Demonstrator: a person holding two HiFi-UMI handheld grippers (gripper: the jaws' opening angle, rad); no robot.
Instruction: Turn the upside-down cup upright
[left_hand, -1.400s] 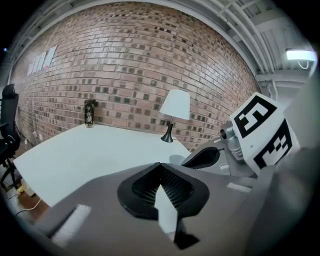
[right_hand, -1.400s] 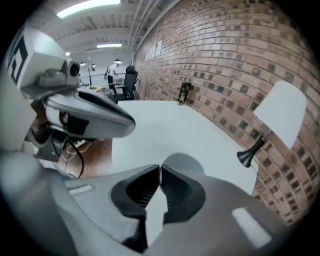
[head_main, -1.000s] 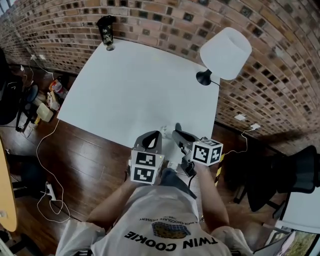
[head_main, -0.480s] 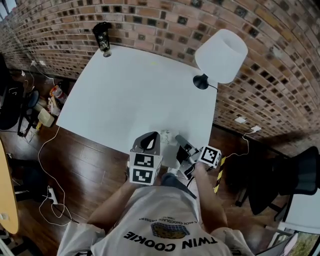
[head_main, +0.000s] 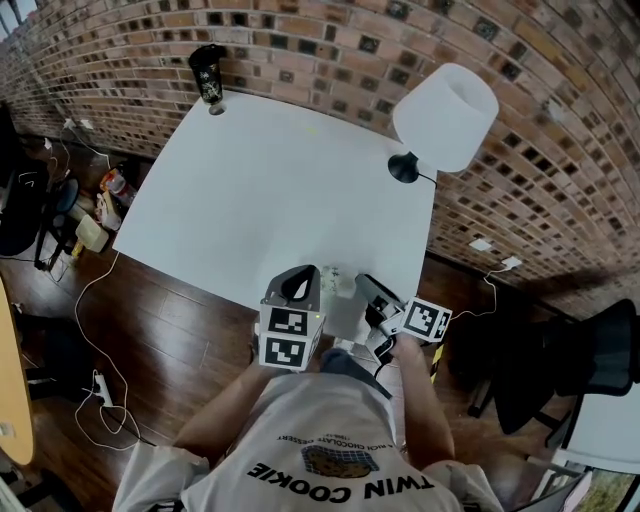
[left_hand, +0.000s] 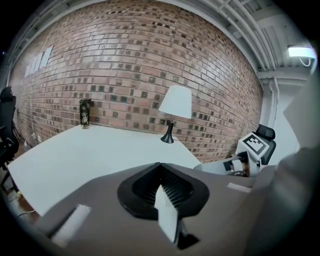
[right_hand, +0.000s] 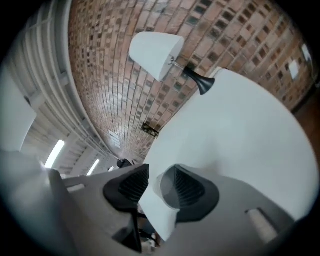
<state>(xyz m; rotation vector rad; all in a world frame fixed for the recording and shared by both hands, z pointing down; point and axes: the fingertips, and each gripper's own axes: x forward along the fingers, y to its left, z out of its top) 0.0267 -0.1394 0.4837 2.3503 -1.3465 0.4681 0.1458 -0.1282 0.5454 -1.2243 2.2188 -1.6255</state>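
A small clear plastic cup stands on the white table close to its near edge; which end is up is too small to tell. My right gripper lies just right of it, rolled on its side, and its jaws are opening. In the right gripper view the translucent cup lies against the right pad, with a gap to the left pad. My left gripper hovers just left of the cup, and its pads meet with nothing between them.
A white-shaded lamp with a black base stands at the table's far right. A dark tumbler is at the far left corner. Cables and clutter lie on the floor at left, and a black chair is at right.
The right gripper has rolled and sunk toward the table's near edge, and its jaws have parted around the cup. The left gripper has stayed put.
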